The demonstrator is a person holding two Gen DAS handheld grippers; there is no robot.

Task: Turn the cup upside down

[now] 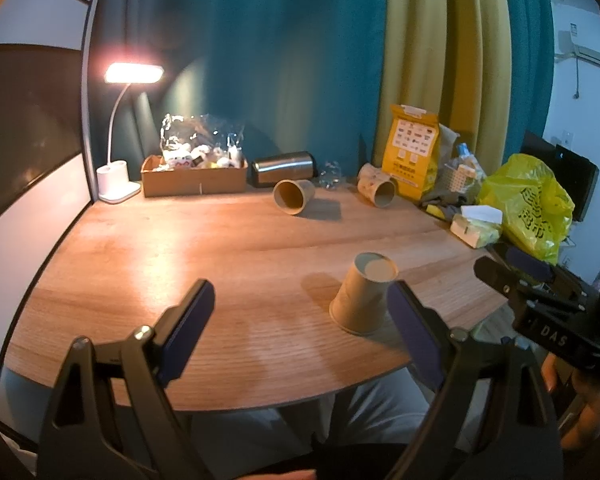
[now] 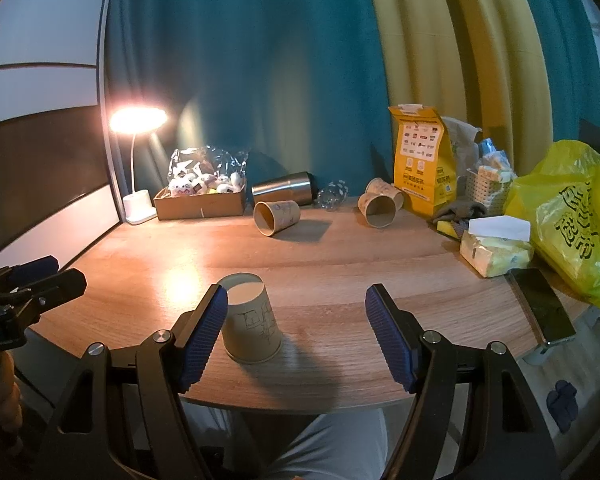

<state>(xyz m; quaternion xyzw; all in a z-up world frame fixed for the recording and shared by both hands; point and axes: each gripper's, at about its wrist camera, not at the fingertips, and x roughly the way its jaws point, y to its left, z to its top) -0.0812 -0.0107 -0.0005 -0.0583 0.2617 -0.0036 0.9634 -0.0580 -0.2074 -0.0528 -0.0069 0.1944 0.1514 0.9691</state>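
A brown paper cup (image 1: 363, 295) stands upside down near the front edge of the wooden table (image 1: 220, 240); it also shows in the right wrist view (image 2: 249, 318). My left gripper (image 1: 300, 312) is open and empty, with the cup just inside its right finger. My right gripper (image 2: 296, 320) is open and empty, with the cup next to its left finger. Two more paper cups lie on their sides at the back, one in the middle (image 2: 276, 217) and one to the right (image 2: 380, 203).
At the back are a lit desk lamp (image 2: 138, 160), a cardboard box of toys (image 2: 200, 200), a steel tumbler on its side (image 2: 284, 188) and a yellow paper bag (image 2: 424, 160). On the right are a tissue pack (image 2: 496, 248), a phone (image 2: 542, 304) and a yellow plastic bag (image 2: 572, 220).
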